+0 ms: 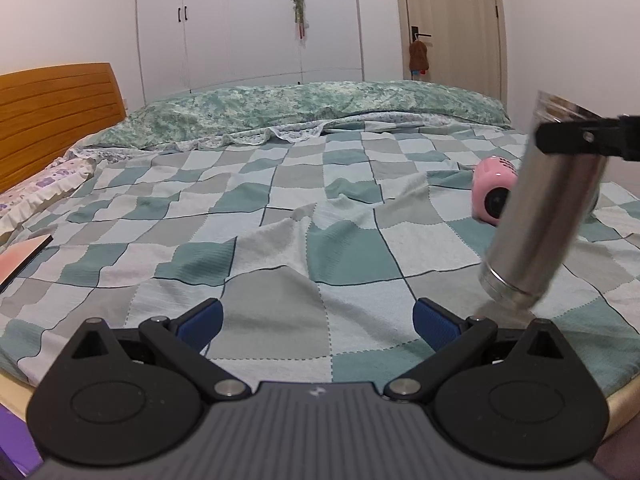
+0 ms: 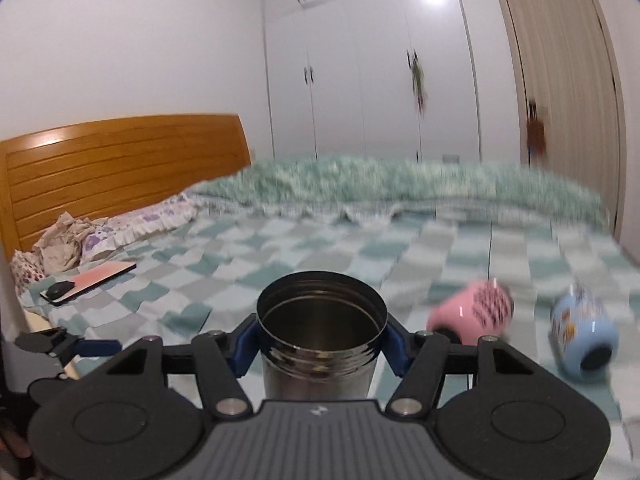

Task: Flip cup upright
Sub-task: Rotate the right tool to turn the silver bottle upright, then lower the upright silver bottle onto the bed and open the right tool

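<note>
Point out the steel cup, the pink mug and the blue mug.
steel cup (image 2: 320, 364), right wrist view, threaded side wall.
pink mug (image 2: 472, 312), right wrist view, its side.
blue mug (image 2: 576, 328), right wrist view, its side.

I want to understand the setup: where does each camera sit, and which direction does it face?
Left wrist: on the open left hand-held gripper, low over the bed, facing the wardrobe.
Right wrist: on the right hand-held gripper, clamped around the steel cup, mouth up.
Shared: steel cup, pink cup, headboard, door.

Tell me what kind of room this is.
A bedroom, most likely: a bed with a checked bedspread and wooden headboard, with white wardrobe doors behind it.
</note>
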The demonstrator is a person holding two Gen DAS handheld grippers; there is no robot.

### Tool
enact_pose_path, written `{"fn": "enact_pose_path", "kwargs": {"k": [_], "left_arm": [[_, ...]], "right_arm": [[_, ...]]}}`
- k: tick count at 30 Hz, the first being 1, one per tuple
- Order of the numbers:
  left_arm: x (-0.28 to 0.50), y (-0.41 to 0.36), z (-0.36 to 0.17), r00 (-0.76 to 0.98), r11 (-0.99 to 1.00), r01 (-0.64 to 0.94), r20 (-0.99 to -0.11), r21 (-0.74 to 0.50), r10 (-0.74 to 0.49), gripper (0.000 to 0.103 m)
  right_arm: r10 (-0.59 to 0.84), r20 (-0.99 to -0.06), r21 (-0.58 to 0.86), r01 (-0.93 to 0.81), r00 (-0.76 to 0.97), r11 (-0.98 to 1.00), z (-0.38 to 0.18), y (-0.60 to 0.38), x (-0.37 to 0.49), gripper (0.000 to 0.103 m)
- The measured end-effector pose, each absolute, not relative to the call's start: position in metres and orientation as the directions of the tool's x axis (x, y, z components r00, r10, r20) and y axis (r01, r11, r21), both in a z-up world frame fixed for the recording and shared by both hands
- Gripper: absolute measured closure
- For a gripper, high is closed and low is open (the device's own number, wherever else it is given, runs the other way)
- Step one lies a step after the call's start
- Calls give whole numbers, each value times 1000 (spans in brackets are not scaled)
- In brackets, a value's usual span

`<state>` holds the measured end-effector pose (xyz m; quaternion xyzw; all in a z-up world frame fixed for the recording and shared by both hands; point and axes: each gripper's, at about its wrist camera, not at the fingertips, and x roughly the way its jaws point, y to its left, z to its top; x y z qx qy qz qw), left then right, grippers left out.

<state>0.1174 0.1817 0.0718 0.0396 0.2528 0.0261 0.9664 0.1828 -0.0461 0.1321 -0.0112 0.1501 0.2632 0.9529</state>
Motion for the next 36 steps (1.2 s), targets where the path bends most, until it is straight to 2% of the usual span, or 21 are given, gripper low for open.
{"fn": "enact_pose_path", "kwargs": {"k": [5, 13, 26, 28, 29, 30, 33, 36], "left_arm": [[116, 184, 70, 882, 994, -48, -463, 101, 90, 0], [119, 187, 66, 881, 992, -49, -463, 114, 97, 0], [119, 189, 64, 879, 992, -52, -466, 115, 100, 0], [117, 189, 66, 881, 992, -51, -462, 116, 99, 0], [116, 188, 67, 882, 992, -50, -460, 115, 98, 0], [115, 187, 68, 883, 992, -50, -458, 114, 97, 0], [109, 182, 73, 891, 994, -45, -446, 104, 87, 0], [100, 171, 80, 903, 994, -34, -424, 99, 73, 0]], "right_arm": [[488, -248, -29, -510, 837, 860, 129, -15, 185, 42], [482, -313, -120, -538, 818, 834, 99, 29, 192, 41], [477, -316, -95, -528, 820, 844, 94, 31, 195, 40], [491, -307, -55, -530, 815, 846, 98, 21, 194, 28], [493, -293, -42, -526, 819, 850, 101, 16, 192, 16], [495, -271, -35, -523, 825, 852, 103, 11, 188, 11], [507, -202, -39, -525, 838, 850, 110, -5, 175, 0], [508, -133, -40, -517, 851, 855, 117, -26, 158, 0]]}}
